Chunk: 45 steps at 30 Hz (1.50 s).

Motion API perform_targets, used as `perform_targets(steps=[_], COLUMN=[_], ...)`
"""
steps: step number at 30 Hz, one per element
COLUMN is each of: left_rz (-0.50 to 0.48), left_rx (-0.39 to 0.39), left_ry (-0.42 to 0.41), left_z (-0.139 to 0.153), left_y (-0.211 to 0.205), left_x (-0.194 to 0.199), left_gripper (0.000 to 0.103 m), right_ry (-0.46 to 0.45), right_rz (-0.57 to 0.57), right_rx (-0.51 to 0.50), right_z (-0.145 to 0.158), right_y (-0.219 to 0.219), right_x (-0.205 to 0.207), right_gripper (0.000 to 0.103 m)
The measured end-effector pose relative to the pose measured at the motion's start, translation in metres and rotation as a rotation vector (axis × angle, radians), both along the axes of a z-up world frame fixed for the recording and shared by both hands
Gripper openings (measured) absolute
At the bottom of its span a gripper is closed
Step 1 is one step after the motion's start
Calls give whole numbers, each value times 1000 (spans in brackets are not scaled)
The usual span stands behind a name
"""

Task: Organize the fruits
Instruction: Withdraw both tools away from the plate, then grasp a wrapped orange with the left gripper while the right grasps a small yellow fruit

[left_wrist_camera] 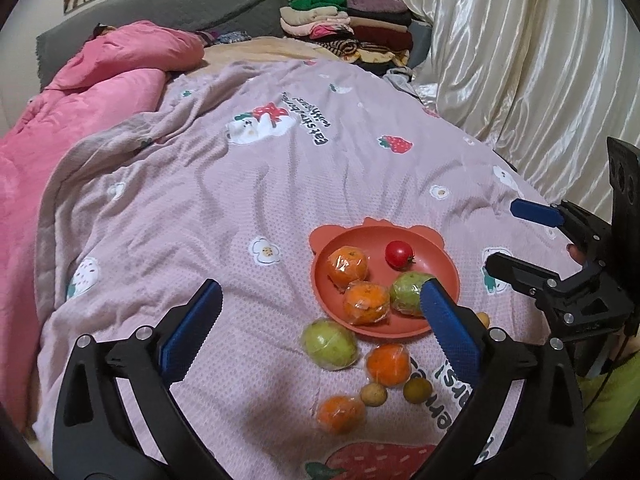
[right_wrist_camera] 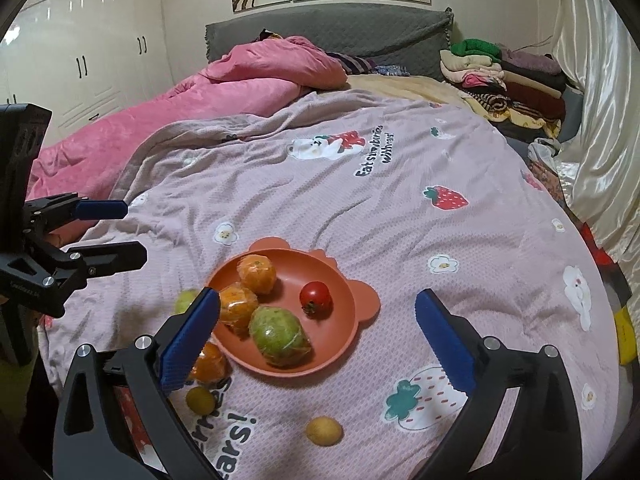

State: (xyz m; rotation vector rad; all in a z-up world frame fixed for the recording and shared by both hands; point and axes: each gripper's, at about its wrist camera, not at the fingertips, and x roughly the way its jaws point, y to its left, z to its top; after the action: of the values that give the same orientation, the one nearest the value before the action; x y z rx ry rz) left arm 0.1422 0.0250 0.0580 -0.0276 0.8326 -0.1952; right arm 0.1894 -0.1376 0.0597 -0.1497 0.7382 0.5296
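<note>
Orange-red bear-eared plastic plate (left_wrist_camera: 404, 330) sits on the pink strawberry-print quilt (left_wrist_camera: 240, 200), holding two plastic-wrapped oranges (left_wrist_camera: 347, 266), a wrapped green fruit (right_wrist_camera: 280, 336) and a red tomato (left_wrist_camera: 399, 254). Loose just beside its near rim: green wrapped fruit (left_wrist_camera: 329, 344), two wrapped oranges (left_wrist_camera: 388, 364), small yellowish fruits (left_wrist_camera: 374, 394). Left gripper (left_wrist_camera: 320, 320) and right gripper (right_wrist_camera: 316, 336) both gape wide, nothing between the pads. Best next: drop over one loose fruit, close gently since wrap looks slippery, place in the plate's bare part.

Black grippers (left_wrist_camera: 320, 328), blue pads (left_wrist_camera: 192, 330) (ridged)
</note>
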Motion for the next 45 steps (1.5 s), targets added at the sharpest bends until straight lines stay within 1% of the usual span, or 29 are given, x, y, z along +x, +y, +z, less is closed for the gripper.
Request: perform_targets(steps=[4, 7, 15, 20, 32, 37, 45], left_rz=[11, 23, 29, 40, 55, 42, 23], left_rx=[1, 16, 39, 47, 43, 48, 64], left_ry=[-10, -23, -33, -23, -4, 21, 74], left_z=[4, 7, 8, 1, -12, -23, -44], left_y=[4, 4, 4, 7, 13, 12, 7], left_x=[-7, -11, -19, -26, -43, -49, -59], left_gripper=[93, 93, 93, 93, 93, 93, 93], right_ry=[-6, -6, 4, 20, 72, 93, 98], right_rz=[11, 21, 49, 69, 90, 110, 136], right_rx=[1, 1, -8, -27, -31, -40, -74], right_z=[3, 4, -1, -11, -33, -41, -53], right_y=[2, 4, 10, 17, 25, 30, 41], right_x=[-8, -15, -32, -44, -61, -67, -73], right_gripper=[98, 98, 98, 98, 98, 98, 97])
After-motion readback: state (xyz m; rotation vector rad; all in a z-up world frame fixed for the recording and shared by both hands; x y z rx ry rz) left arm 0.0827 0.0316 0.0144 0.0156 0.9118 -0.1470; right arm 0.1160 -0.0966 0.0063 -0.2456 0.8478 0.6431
